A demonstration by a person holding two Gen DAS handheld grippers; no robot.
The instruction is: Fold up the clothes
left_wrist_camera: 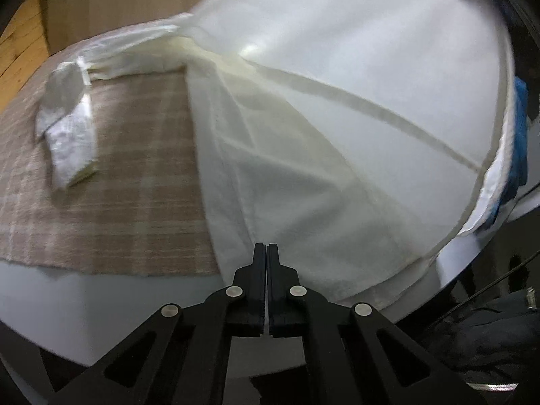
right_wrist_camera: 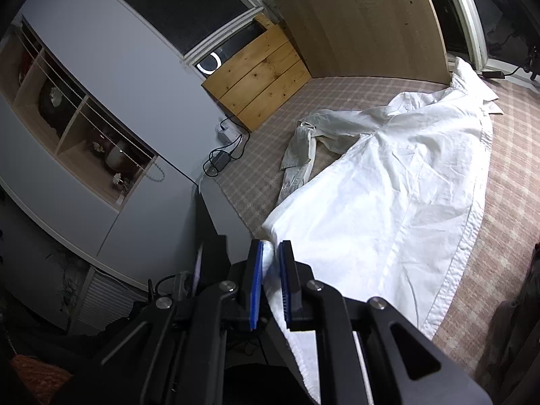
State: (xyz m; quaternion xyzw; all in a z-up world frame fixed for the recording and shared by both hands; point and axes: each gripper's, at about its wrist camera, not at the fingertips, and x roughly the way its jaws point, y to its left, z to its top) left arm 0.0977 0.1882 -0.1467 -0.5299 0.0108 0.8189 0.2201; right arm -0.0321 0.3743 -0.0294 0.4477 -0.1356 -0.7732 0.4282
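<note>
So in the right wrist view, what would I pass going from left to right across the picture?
Shelves → cables → sleeve → shirt → checked cloth.

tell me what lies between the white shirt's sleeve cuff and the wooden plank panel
Only bare pink plaid cloth, seen in the right wrist view, separates crumpled sleeve cuff from pine plank panel.
</note>
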